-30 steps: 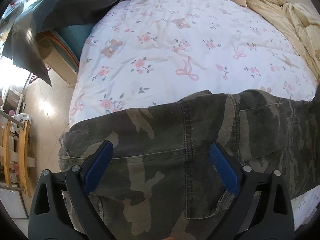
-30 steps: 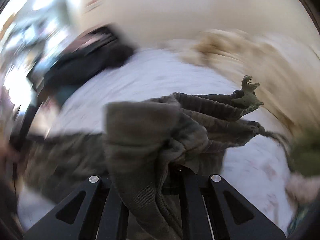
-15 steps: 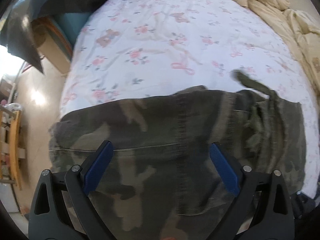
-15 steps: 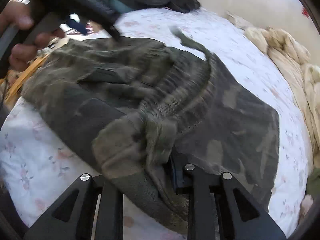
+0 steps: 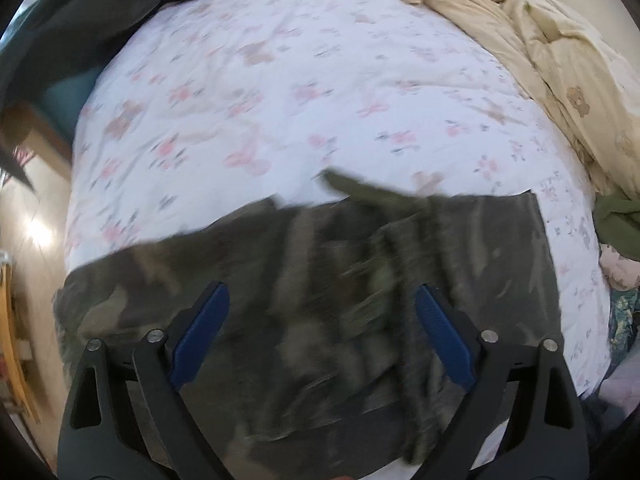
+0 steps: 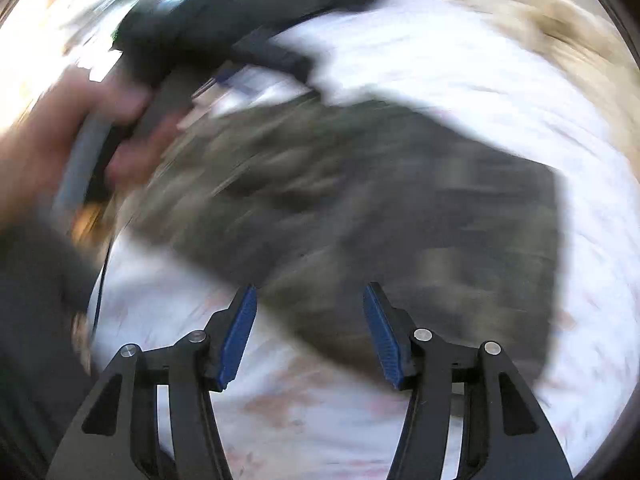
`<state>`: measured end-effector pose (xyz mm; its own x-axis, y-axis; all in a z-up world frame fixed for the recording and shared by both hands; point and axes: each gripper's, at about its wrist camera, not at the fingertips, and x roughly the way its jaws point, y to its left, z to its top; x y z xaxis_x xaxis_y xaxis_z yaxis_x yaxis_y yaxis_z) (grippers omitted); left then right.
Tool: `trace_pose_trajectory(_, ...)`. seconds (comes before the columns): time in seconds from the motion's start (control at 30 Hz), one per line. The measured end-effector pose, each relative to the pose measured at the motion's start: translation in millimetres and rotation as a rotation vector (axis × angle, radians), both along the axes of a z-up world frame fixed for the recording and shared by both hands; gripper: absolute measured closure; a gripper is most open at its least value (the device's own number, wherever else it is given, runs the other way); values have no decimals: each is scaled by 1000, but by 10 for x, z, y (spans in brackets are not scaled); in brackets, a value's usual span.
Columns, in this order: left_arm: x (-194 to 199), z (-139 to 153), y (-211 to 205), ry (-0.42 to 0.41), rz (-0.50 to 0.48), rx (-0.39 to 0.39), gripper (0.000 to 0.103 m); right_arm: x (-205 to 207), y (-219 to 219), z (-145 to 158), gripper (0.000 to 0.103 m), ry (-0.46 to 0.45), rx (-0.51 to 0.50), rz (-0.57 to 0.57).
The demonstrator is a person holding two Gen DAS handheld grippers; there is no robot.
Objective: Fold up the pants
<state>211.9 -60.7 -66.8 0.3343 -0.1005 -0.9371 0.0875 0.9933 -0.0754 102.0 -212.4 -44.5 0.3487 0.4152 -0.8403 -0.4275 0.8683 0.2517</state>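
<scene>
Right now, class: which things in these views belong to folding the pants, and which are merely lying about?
Belonging to the job:
camouflage pants
left gripper, open
right gripper, open

Lying about:
cream quilt
dark garment
green cloth

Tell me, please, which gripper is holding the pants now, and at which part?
Neither. The left gripper and the right gripper are both open, and the camouflage pants lie folded on the bed.

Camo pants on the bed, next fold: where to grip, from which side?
Judgement: take the camo pants at the straight right-hand edge, coming in from the right. It lies flat with bare floral sheet beside it. Both grippers are open.
</scene>
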Motion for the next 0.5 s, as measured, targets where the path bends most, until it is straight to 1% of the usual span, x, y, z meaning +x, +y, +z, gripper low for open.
trace_pose_trajectory(0.03,35,-16,-114,4,-8,-8,20,66,-162,28,46,5,31,-76)
trace_pose_trajectory(0.07,74,-60,-247,24,-19,-33,29,152,-392,55,46,14,83,-175)
trace_pose_trajectory(0.1,91,-100,-323,42,-27,-46,33,225,-648,78,46,19,139,-290)
trace_pose_trajectory(0.13,118,-167,-440,72,-43,-62,40,279,-920,92,46,19,194,-412)
trace_pose_trajectory(0.17,139,-227,-543,96,-56,-69,41,344,-1071,111,46,21,218,-479)
trace_pose_trajectory(0.2,163,-286,-640,114,-64,-60,41,369,-1308,103,46,24,259,-577)
trace_pose_trajectory(0.27,225,-397,-777,108,-55,27,41,386,-1687,75,46,38,338,-713)
trace_pose_trajectory(0.3,261,-436,-820,108,-48,44,42,382,-1797,65,46,44,370,-751)
trace_pose_trajectory(0.33,286,-468,-828,114,-39,52,56,353,-1942,50,46,47,419,-792)
trace_pose_trajectory(0.37,308,-494,-838,120,-37,55,85,344,-2045,41,46,50,445,-820)
trace_pose_trajectory(0.4,313,-526,-857,144,-62,22,91,340,-2088,38,46,55,451,-838)
trace_pose_trajectory(0.43,299,-515,-875,142,-77,34,92,360,-2111,25,46,60,454,-854)
trace_pose_trajectory(0.47,277,-472,-905,119,-93,56,93,358,-2159,8,46,71,472,-872)
trace_pose_trajectory(0.5,246,-407,-919,103,-110,49,94,365,-2169,-10,46,82,491,-878)
